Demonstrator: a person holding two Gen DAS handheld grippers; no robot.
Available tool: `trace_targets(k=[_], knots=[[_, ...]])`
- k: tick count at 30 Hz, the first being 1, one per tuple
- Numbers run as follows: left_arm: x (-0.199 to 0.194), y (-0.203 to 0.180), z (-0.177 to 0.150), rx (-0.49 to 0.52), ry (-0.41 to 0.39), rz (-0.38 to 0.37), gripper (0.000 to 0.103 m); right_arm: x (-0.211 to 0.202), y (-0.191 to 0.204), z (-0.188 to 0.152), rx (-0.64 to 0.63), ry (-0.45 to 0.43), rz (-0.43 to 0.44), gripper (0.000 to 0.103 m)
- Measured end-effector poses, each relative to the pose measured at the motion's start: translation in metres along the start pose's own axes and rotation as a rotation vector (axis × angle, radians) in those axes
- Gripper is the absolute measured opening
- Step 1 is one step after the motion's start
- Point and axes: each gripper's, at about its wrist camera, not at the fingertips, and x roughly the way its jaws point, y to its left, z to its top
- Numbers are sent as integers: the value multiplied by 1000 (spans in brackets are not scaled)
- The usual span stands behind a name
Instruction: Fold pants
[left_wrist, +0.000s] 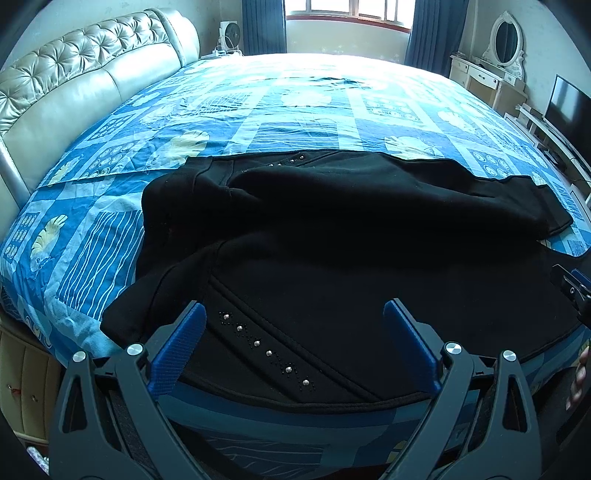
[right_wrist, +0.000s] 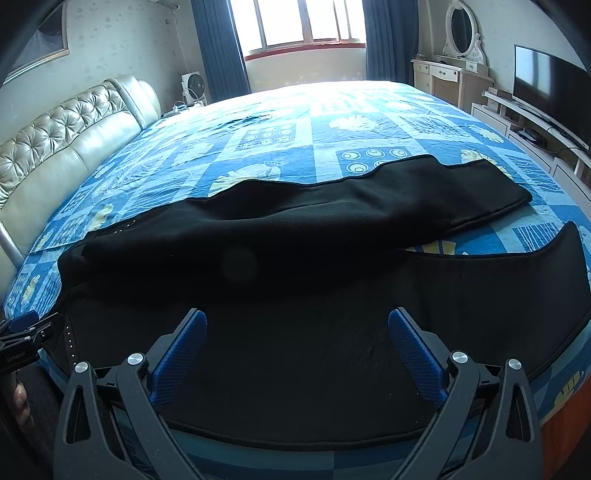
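Left gripper (left_wrist: 293, 314) and right gripper (right_wrist: 297, 321), both with jaws spread wide, level, side by side.

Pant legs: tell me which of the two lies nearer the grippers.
The near leg, whose hem curls up at the right by the bed's edge. The far leg lies beyond it, toward the window, a wedge of blue bedspread between their ends.

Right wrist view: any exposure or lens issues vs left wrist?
Right wrist view: window blown out, glare washes the far bedspread, a faint round smudge sits over the black pants, which are crushed to near-featureless black. Left wrist view: same blown window, pants equally dark, only studs resolve. Both: strong fisheye curvature, dark corners.
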Motion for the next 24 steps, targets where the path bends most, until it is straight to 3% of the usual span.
trace_targets(k=[24], knots=[[-7, 1, 5, -14, -28, -4, 97, 6, 10, -6, -31, 43, 7, 98]])
